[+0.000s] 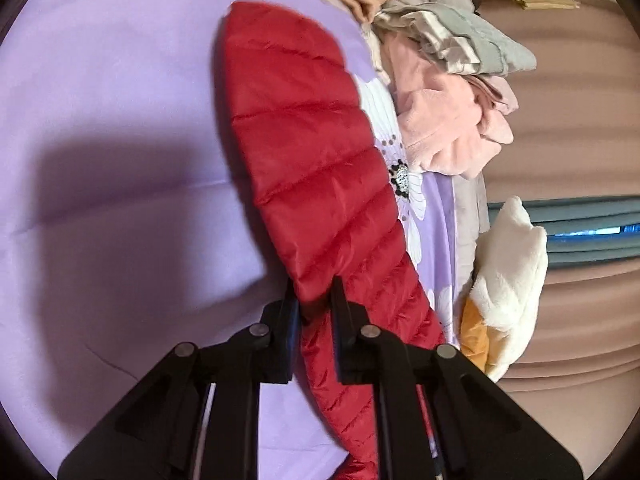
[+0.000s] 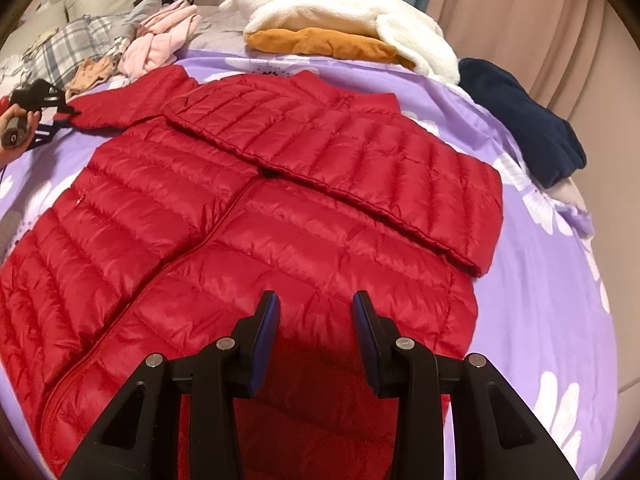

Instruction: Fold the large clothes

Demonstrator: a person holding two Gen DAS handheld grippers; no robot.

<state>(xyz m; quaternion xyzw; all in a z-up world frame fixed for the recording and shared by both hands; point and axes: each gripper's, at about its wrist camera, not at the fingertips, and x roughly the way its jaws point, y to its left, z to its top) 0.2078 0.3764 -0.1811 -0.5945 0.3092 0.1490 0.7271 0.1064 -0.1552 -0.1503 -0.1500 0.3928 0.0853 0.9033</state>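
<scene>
A red quilted puffer jacket (image 2: 248, 220) lies front-up on the purple flowered bedsheet (image 2: 540, 280), zipper closed. Its right sleeve (image 2: 360, 152) is folded across the chest. Its left sleeve (image 1: 304, 152) stretches out to the side. My left gripper (image 1: 314, 300) is shut on the cuff of that left sleeve and holds it just above the sheet; it also shows in the right wrist view (image 2: 60, 108) at the far left. My right gripper (image 2: 316, 312) is open and empty, hovering over the jacket's lower front.
A white fleece on an orange garment (image 2: 340, 24) lies at the bed's far side. A navy garment (image 2: 524, 120) lies right. Pink (image 1: 448, 120) and grey plaid clothes (image 2: 76, 48) are piled near the left sleeve. Curtains hang behind.
</scene>
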